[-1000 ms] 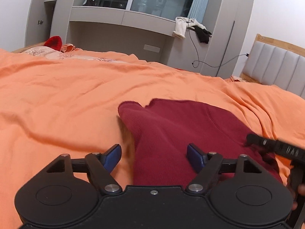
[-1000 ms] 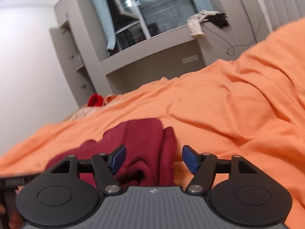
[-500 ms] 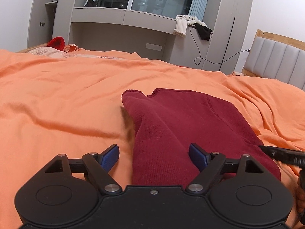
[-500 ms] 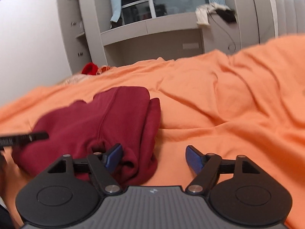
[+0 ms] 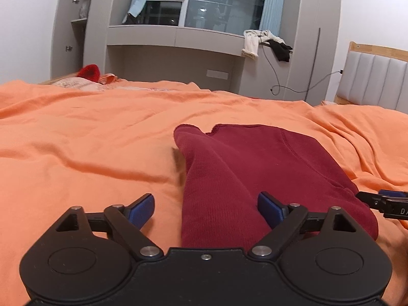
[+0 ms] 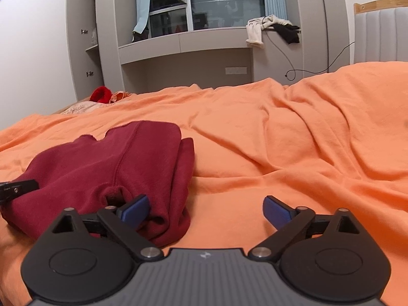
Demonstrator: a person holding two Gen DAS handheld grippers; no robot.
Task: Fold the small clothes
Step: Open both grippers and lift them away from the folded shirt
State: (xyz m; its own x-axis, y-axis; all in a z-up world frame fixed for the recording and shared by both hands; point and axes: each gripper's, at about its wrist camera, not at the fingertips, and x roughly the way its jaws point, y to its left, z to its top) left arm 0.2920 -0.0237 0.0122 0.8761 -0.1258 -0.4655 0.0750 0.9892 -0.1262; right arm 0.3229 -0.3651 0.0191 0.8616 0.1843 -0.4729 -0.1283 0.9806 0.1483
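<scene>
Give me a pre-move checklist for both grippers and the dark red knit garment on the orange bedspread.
1. Left gripper open, jaws just widened, pads not pressing: ok.
2. Right gripper open, jaws just widened, nothing clamped: ok.
3. Dark red knit garment folded into a compact bundle: ok.
4. Garment resting fully on the orange bedspread: ok.
5. Bedspread smooth around it: not ok, wrinkled.
6. Underside layers aligned: cannot tell.
</scene>
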